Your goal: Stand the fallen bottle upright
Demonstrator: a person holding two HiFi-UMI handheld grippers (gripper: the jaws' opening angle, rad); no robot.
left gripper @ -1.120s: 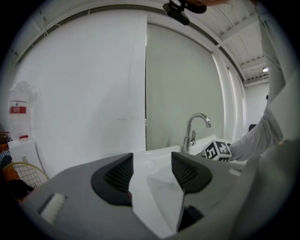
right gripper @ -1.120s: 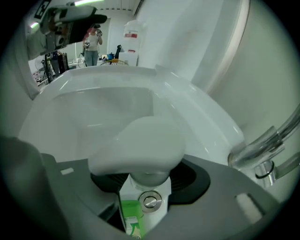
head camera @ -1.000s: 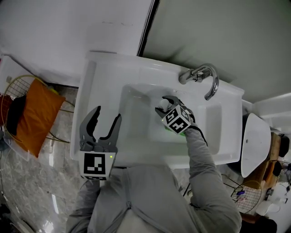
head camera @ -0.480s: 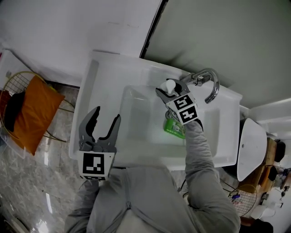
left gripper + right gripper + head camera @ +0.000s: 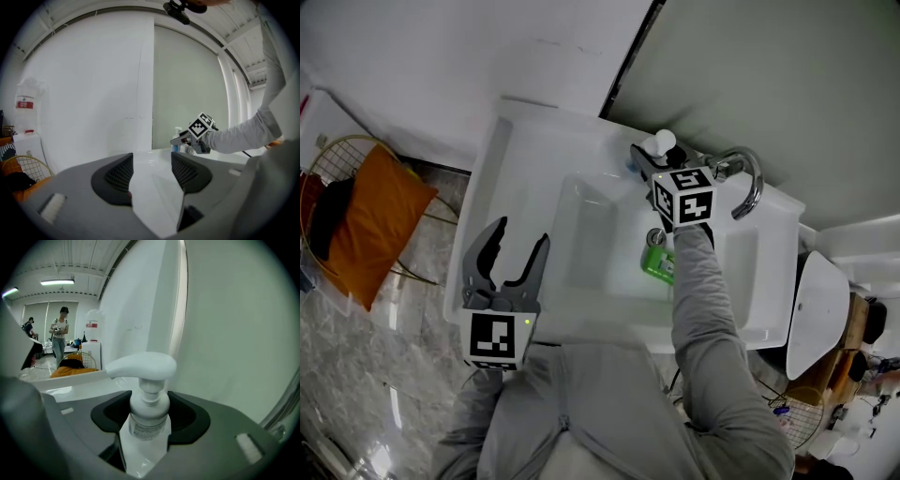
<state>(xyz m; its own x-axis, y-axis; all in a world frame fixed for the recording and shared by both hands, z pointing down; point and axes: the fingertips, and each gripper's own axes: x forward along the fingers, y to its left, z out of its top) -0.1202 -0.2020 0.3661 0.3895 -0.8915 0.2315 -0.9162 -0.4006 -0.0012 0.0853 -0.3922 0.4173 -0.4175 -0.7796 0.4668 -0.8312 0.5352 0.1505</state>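
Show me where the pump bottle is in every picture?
Head view: bottle upper middle, in right hand-held gripper, beside tap.
Left gripper view: bottle small, right of centre.
Right gripper view: bottle dead centre, between the jaws.
Shared landmark: the white sink.

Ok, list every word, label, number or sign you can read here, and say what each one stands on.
No text here can be read.
On the pump bottle, a paper label: fine print, too blurred to read.
On the white unit, a red label: too small to read.
On the right gripper, the cube: square marker patterns, no words or numbers.
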